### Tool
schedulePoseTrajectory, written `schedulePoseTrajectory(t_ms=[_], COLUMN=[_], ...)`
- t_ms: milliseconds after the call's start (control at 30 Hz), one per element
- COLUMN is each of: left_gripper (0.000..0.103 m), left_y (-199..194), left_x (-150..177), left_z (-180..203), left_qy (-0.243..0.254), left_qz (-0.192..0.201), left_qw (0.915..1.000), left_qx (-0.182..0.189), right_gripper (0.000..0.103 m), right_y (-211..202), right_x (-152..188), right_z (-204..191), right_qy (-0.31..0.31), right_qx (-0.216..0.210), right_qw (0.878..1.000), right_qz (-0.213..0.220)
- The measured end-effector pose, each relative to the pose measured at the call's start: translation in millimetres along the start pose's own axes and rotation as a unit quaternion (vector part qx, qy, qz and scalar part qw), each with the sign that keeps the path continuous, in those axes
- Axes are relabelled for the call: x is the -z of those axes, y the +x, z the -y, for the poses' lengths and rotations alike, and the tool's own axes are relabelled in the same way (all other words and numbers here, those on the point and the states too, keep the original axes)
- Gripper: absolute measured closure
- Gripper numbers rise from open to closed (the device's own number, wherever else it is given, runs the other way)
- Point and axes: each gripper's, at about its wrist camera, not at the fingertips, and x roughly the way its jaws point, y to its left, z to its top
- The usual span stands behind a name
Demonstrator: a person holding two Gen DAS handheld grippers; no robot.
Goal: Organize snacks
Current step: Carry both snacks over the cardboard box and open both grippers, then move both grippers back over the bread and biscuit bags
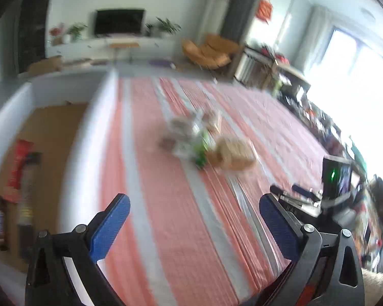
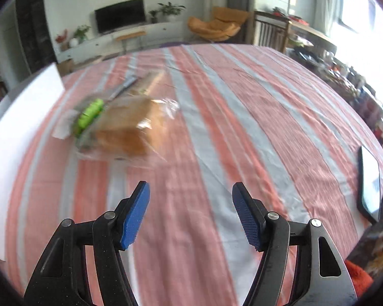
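Note:
A pile of snacks lies on the striped pink and grey tablecloth (image 2: 217,140). A bagged loaf of bread (image 2: 130,130) is nearest, with a green packet (image 2: 88,114) and other clear packets behind it. The same pile shows blurred in the left wrist view, with the bread (image 1: 236,155) and green packet (image 1: 201,150). A white box (image 1: 76,153) at the left holds a red packet (image 1: 19,163) and other snacks. My left gripper (image 1: 194,209) is open and empty over the cloth beside the box. My right gripper (image 2: 191,199) is open and empty, short of the bread.
A phone (image 2: 370,181) lies at the right table edge. My other gripper with its lit camera (image 1: 334,178) shows at the right of the left wrist view. The white box wall (image 2: 18,132) stands at the left. A living room with a TV (image 2: 120,15) lies beyond.

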Motion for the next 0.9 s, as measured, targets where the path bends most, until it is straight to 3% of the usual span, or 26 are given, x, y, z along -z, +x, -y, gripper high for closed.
schedulePoseTrajectory(t_ms=[133, 267, 400, 600, 733, 900], left_gripper=[0.003, 0.003, 0.003, 0.0, 0.0, 0.0], left_y=[82, 121, 147, 148, 133, 128], left_x=[9, 8, 3, 8, 9, 10], left_z=[7, -9, -22, -9, -23, -25], left_qy=[0.001, 0.0, -0.002, 0.02, -0.001, -0.001], left_qz=[-0.054, -0.037, -0.047, -0.039, -0.046, -0.045], left_qw=[0.9974, 0.9926, 0.9876, 0.9824, 0.9861, 0.9861], left_qx=[-0.048, -0.116, -0.15, -0.181, -0.16, -0.16], right_gripper=[0.033, 0.027, 0.023, 0.018, 0.017, 0.017], right_y=[12, 12, 18, 22, 23, 23], right_x=[2, 9, 18, 17, 17, 17], right_z=[17, 21, 34, 38, 40, 40], right_qy=[0.039, 0.04, 0.046, 0.053, 0.053, 0.053], right_qx=[0.0, 0.014, 0.017, 0.022, 0.022, 0.022], right_qw=[0.999, 0.999, 0.999, 0.998, 0.998, 0.998], right_qz=[-0.027, -0.017, -0.017, -0.018, -0.018, -0.018])
